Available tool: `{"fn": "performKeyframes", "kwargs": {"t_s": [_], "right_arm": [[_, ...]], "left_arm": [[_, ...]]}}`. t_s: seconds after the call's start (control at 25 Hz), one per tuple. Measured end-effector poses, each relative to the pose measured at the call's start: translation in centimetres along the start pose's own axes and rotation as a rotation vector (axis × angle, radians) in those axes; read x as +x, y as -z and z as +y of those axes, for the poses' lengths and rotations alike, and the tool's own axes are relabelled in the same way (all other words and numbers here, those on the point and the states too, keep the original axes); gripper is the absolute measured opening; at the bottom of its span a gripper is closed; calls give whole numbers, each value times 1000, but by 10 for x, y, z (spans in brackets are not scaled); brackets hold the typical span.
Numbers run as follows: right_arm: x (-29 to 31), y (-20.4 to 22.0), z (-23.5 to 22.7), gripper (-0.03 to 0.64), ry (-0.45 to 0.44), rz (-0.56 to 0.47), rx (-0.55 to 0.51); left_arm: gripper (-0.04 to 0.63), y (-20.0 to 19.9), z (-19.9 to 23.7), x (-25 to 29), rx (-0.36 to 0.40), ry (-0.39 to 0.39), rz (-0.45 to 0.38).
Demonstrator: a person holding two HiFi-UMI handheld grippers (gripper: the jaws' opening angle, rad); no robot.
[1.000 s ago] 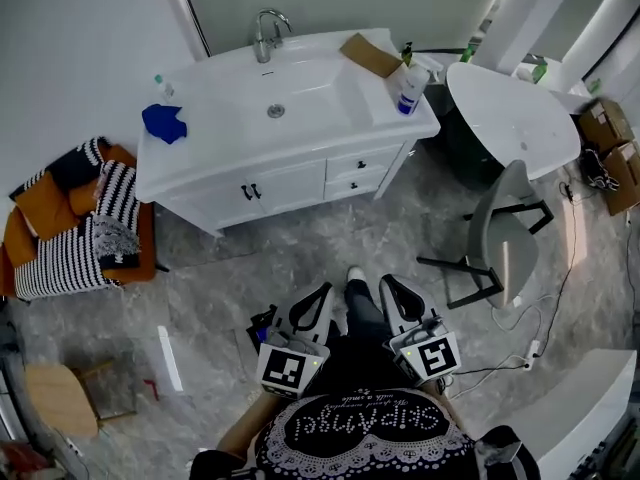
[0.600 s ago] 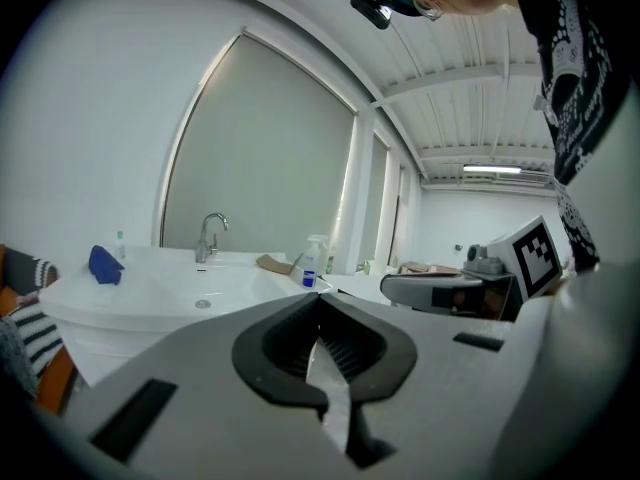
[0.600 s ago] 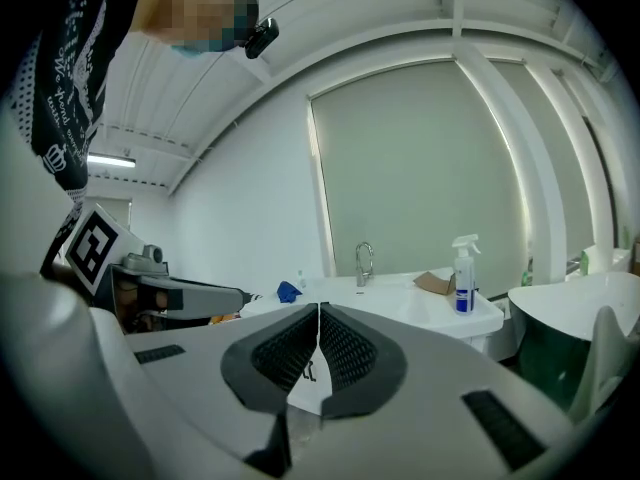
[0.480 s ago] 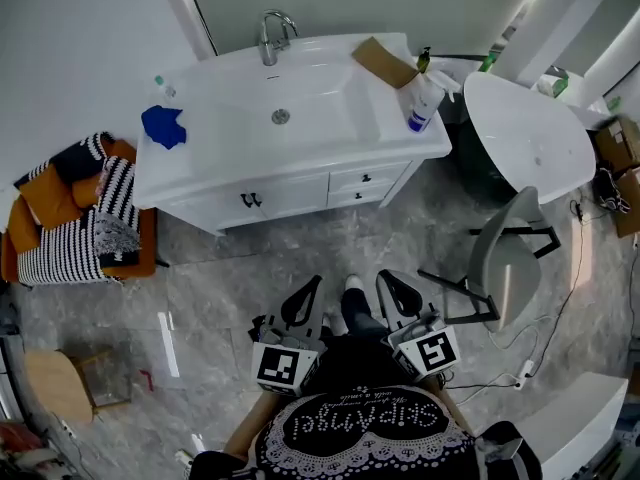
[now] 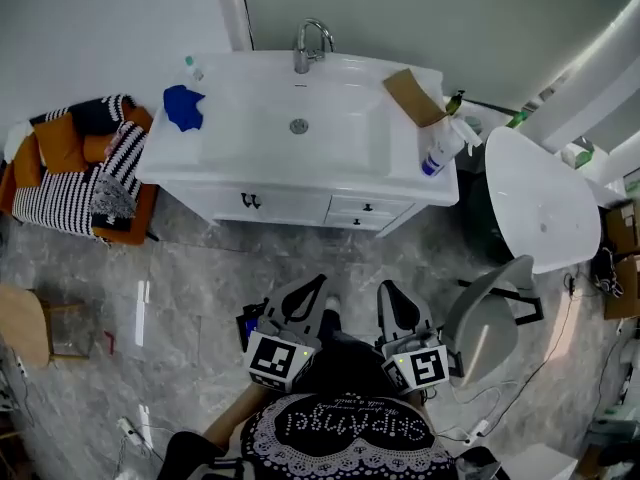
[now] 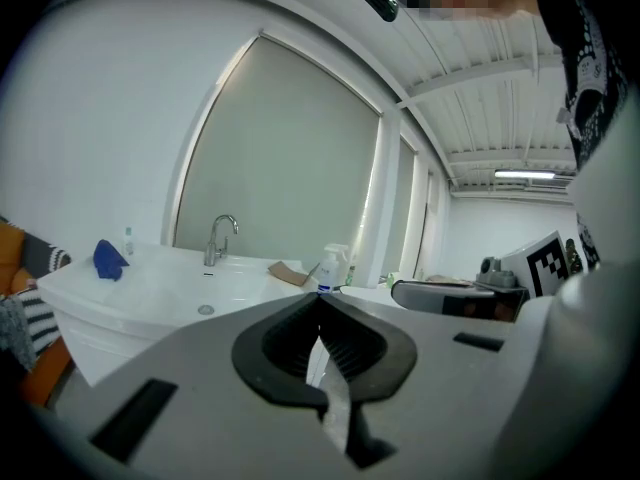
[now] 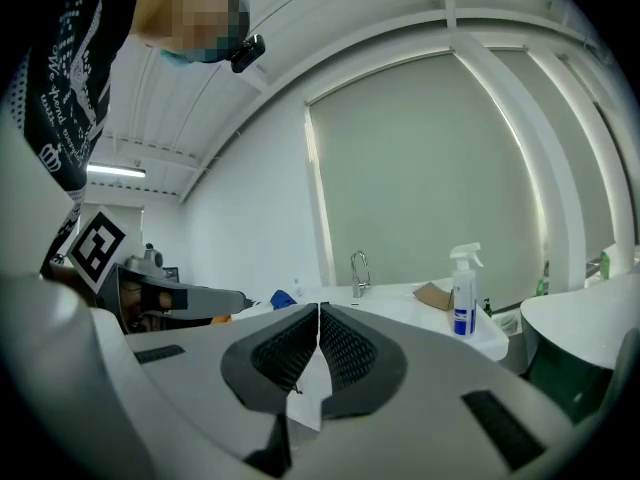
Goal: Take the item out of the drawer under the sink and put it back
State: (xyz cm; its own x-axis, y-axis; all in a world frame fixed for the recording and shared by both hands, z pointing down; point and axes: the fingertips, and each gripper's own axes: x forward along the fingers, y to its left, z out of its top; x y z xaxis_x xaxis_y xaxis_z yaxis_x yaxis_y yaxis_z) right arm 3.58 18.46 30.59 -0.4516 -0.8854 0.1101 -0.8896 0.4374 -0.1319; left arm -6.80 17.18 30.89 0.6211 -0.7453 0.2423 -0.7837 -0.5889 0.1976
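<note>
The white sink vanity [image 5: 300, 158] stands ahead of me across the grey floor. Its two small drawers [image 5: 365, 208] sit under the counter's right part, both closed, beside two cabinet doors [image 5: 250, 201]. My left gripper [image 5: 318, 283] and right gripper [image 5: 385, 288] are held low in front of my body, well short of the vanity. In the left gripper view the left gripper [image 6: 320, 296] has its jaws shut with nothing between them. The right gripper [image 7: 319, 308] in its own view is likewise shut and empty. No item from a drawer is in sight.
On the counter lie a blue cloth [image 5: 184, 106], a cardboard piece [image 5: 413, 96] and a spray bottle [image 5: 440, 150], with a faucet [image 5: 308, 40] behind the basin. A grey chair [image 5: 485, 320] and white round table [image 5: 545, 203] stand right; striped cushions [image 5: 80, 173] left.
I have shifted sideways across the floor, so the vanity now faces me more squarely and sits nearer the middle. Both grippers moved along with me and stayed shut.
</note>
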Motion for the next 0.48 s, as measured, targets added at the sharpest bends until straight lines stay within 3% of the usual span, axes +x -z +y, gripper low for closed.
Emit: {"fn": "performKeyframes", "kwargs": {"t_s": [0.12, 0.48], "right_arm": [[3, -4, -14, 20, -25, -9, 10], [7, 1, -44, 20, -101, 2, -7]], "left_arm": [[5, -4, 1, 7, -11, -50, -22], [5, -17, -17, 33, 11, -70, -60]]}}
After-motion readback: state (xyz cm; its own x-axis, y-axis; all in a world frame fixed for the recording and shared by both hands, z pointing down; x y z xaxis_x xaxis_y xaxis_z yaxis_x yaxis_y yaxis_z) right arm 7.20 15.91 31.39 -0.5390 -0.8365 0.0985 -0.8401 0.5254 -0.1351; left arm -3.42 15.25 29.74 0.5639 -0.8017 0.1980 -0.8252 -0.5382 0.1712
